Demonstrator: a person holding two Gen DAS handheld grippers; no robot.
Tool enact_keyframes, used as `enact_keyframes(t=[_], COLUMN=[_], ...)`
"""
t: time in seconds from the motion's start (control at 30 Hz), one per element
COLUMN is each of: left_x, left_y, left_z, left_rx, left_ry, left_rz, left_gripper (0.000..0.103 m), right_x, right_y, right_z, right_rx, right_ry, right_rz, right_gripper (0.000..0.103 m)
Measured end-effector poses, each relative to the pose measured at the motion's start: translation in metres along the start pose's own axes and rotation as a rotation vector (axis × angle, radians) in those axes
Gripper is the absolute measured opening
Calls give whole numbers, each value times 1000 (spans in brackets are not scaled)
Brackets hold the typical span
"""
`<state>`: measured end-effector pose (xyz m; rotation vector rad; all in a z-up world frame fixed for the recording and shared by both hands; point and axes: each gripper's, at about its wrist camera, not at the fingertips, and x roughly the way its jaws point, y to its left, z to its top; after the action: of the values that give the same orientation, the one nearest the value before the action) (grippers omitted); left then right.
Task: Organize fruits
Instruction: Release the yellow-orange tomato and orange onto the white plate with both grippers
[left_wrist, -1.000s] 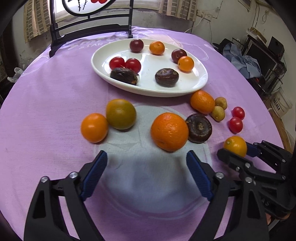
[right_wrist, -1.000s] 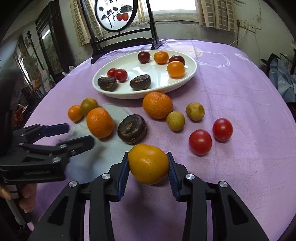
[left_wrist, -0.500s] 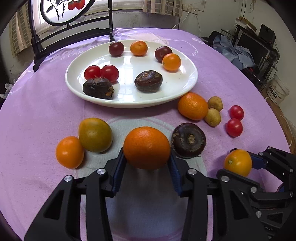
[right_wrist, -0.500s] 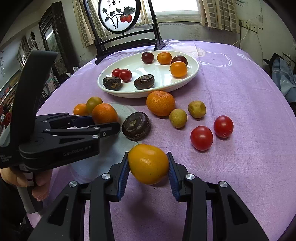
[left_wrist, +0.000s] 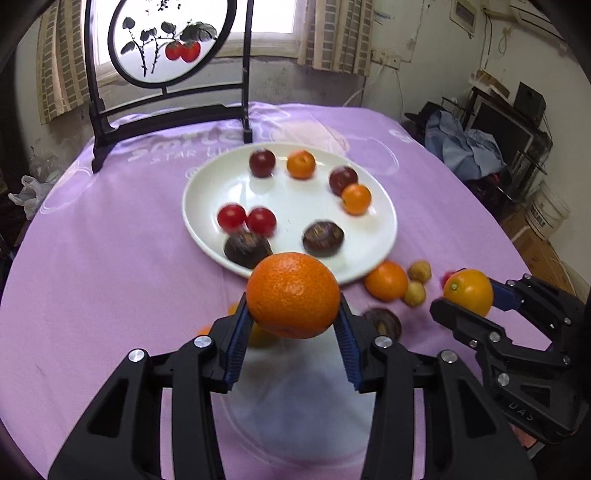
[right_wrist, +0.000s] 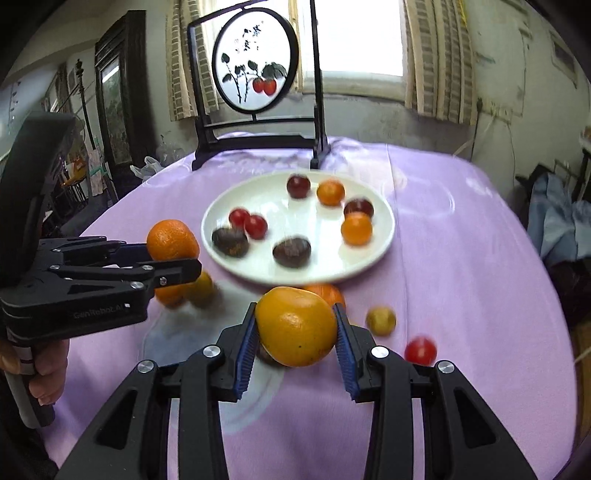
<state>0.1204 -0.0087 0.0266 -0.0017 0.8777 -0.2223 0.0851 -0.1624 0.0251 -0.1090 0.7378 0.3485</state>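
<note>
My left gripper (left_wrist: 292, 328) is shut on a large orange (left_wrist: 293, 294) and holds it above the purple tablecloth, in front of the white oval plate (left_wrist: 207, 192). The same orange shows in the right wrist view (right_wrist: 170, 239). My right gripper (right_wrist: 295, 339) is shut on a yellow-orange fruit (right_wrist: 295, 326), also lifted; it shows at the right of the left wrist view (left_wrist: 468, 291). The plate (right_wrist: 380, 236) holds tomatoes, plums, small oranges and two dark brown fruits.
Loose fruit lies on the cloth: an orange (left_wrist: 386, 280), two small yellowish fruits (left_wrist: 419, 271), a dark fruit (left_wrist: 382, 321), a red tomato (right_wrist: 420, 350). A black-framed round screen (left_wrist: 166, 40) stands behind the plate. Clutter fills the room's right side.
My left gripper shut on the large orange and lifted it off the cloth. My right gripper, still holding its fruit, has risen too. Both views tilted up toward the plate.
</note>
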Motion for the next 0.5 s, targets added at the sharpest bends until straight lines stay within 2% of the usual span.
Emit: enact_keyframes(t=[0.2, 0.3, 0.5], left_x=[31, 53, 83], left_y=[20, 28, 35], left_z=[35, 50, 68], left_rx=[-65, -102, -157], left_ry=[20, 54, 91], left_rz=[33, 33, 33], left_gripper=[42, 42, 43], right_x=[39, 68, 99], right_y=[7, 7, 1], right_z=[39, 46, 52], right_rx=[-42, -37, 2], right_ry=[8, 62, 112], right_rz=[-34, -39, -42], right_gripper=[39, 40, 40])
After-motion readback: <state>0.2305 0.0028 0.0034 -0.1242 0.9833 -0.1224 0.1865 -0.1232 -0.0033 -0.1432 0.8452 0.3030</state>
